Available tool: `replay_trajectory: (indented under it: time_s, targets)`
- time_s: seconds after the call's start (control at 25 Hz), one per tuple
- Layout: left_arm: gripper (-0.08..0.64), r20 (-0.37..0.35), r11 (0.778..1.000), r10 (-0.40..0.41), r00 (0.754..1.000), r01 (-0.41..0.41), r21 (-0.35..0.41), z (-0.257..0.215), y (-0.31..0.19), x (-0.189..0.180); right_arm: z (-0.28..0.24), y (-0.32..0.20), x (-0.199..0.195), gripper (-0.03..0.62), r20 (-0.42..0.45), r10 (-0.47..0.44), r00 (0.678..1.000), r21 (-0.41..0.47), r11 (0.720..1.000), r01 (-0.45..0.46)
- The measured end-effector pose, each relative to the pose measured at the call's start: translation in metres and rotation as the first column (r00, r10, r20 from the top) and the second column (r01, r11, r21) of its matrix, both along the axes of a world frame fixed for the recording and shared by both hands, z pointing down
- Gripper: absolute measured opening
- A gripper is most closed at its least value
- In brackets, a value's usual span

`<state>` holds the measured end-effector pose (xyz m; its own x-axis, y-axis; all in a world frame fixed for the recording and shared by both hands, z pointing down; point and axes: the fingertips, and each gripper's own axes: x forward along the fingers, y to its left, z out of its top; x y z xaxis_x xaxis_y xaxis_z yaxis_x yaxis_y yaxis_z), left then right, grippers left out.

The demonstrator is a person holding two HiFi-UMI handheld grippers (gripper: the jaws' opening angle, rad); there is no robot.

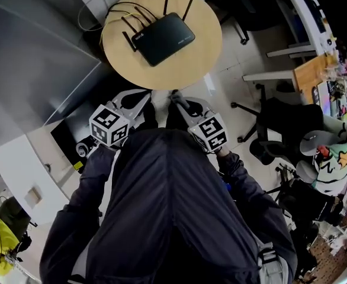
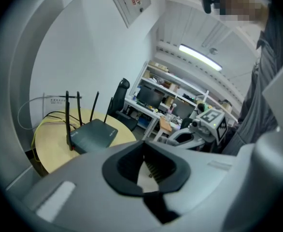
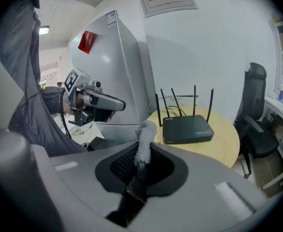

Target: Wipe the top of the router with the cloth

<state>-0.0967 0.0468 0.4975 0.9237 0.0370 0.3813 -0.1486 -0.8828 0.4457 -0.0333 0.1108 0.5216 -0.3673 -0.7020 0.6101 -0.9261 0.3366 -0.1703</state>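
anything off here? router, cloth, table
Nothing stands out. The router lies flat on the round table, antennas up, cables trailing behind it. The right gripper is shut on the cloth; the left gripper is open and empty.

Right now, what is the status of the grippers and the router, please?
Left gripper empty, jaws slightly apart. Right gripper shut on fluffy grey cloth. Flat black router on round wooden table, grippers short of it. Nothing in the way.
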Motion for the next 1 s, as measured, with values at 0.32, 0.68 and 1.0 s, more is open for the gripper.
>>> replay_trajectory:
  time_s: [0.32, 0.68, 1.0]
  targets:
    - [0.0, 0.045, 0.982, -0.191, 0.981, 0.191, 0.001, 0.007, -0.055, 0.034, 0.035, -0.102, 0.047, 0.032, 0.055, -0.181, 0.982, -0.035, 0.983, 0.183]
    - [0.0, 0.033, 0.926, -0.377, 0.926, 0.377, 0.016, -0.003, -0.103, 0.07, 0.097, -0.226, 0.064, 0.031, 0.115, -0.276, 0.954, -0.161, 0.943, 0.292]
    - [0.0, 0.051, 0.868, -0.496, 0.867, 0.496, 0.004, -0.004, -0.104, 0.049, 0.149, -0.29, 0.016, 0.032, 0.136, -0.271, 0.953, -0.268, 0.916, 0.298]
